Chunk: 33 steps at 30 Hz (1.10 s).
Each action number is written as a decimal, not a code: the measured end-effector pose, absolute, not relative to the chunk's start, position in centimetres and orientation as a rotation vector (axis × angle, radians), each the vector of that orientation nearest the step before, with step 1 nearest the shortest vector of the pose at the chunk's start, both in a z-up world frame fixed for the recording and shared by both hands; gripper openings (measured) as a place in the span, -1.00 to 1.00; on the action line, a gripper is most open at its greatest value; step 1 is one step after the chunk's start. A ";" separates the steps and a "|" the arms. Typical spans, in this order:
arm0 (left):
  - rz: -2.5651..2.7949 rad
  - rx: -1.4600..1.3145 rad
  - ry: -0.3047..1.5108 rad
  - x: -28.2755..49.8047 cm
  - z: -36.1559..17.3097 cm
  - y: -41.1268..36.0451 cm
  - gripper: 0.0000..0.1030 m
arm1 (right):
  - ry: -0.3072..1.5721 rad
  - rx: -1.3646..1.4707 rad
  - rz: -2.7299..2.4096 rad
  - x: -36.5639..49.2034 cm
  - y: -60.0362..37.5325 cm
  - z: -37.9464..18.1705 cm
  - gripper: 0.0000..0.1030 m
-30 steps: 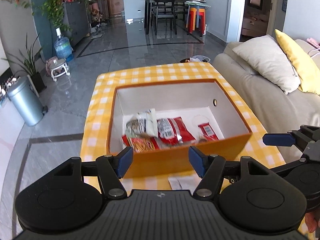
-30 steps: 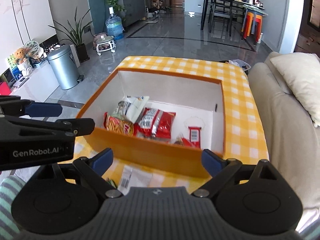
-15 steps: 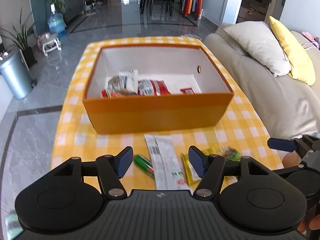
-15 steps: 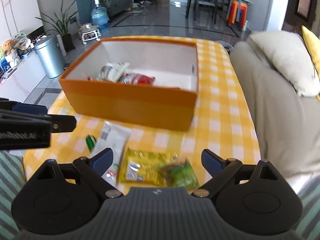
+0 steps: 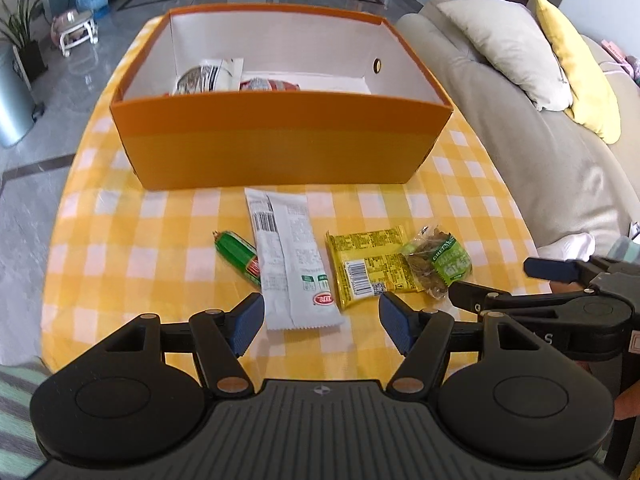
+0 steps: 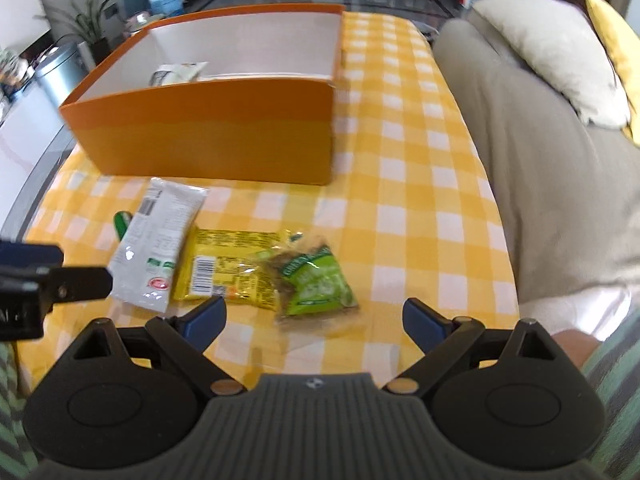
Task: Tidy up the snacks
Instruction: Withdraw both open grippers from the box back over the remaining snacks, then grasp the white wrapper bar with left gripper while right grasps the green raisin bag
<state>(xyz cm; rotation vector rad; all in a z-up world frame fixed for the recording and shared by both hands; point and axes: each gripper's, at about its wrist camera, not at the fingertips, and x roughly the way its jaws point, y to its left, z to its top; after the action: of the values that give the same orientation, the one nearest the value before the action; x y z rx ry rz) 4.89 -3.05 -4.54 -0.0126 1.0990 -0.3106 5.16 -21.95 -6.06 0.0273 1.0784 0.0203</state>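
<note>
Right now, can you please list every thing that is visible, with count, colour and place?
box: 1, orange outside, white inside, far part of table
packets in box: at least 2, white and red, left part of box
tablecloth: 1, yellow and white check, over table
green stick snack: 1, green, left of white packet
white packet: 1, white, in front of box
yellow packet: 1, yellow, right of white packet
green bag: 1, green and clear, overlapping yellow packet's right end
sofa: 1, beige, right of table
pillows: 2, cream and yellow, on sofa
left claw: 1, black, blue pads, opening, empty
right claw: 1, same colours, open, empty
</note>
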 end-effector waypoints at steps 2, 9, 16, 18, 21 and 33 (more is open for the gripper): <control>-0.308 -0.039 1.109 5.2 -4.9 -3.0 0.50 | 1.100 0.070 0.022 5.5 -22.5 -6.5 0.69; -0.272 -0.040 1.131 6.8 -6.4 -3.1 0.50 | 1.107 0.095 0.047 6.5 -22.2 -7.1 0.62; -0.276 -0.001 1.141 7.7 -7.8 -3.7 0.50 | 1.094 0.021 0.044 8.4 -22.1 -8.0 0.62; -0.287 0.016 1.139 7.8 -8.2 -4.0 0.50 | 1.096 0.007 0.052 8.9 -22.1 -8.4 0.62; -0.282 0.041 1.147 7.9 -8.7 -4.1 0.47 | 1.129 0.015 0.055 9.4 -22.2 -9.2 0.37; -0.261 0.061 1.209 8.4 -9.1 -2.9 -0.69 | 1.209 0.155 0.082 10.1 -22.0 -10.0 -0.18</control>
<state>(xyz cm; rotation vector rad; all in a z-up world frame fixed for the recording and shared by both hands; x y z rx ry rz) 8.37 -2.90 -9.12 0.0605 1.2088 -0.2608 10.12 -22.02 -10.03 0.1551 1.2086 0.0815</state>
